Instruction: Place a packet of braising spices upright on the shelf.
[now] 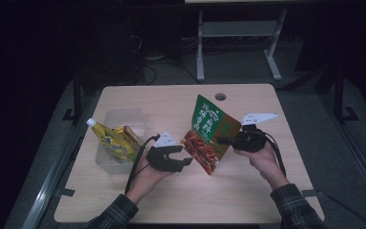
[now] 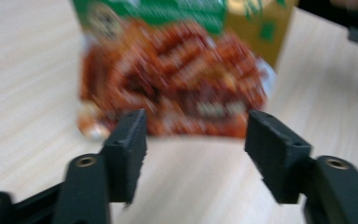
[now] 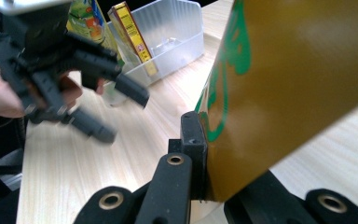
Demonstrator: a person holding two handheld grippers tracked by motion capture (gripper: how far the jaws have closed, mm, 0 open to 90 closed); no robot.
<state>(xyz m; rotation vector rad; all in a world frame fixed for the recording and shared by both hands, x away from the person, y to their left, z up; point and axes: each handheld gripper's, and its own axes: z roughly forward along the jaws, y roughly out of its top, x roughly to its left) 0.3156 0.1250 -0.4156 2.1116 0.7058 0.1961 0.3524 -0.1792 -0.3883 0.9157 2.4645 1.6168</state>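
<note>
High view, one item: snack packet [image 1: 209,132], held upright above the tabletop [image 1: 248,200]. Right gripper [image 1: 225,140] had its jaws pinching the packet's edge. Left gripper [image 1: 187,157] had its jaws spread, nothing between them, the packet just beyond their tips.

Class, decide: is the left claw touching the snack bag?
Apart. In the left gripper view, the left claw stands open, bare table between its jaws and the snack bag.
</note>
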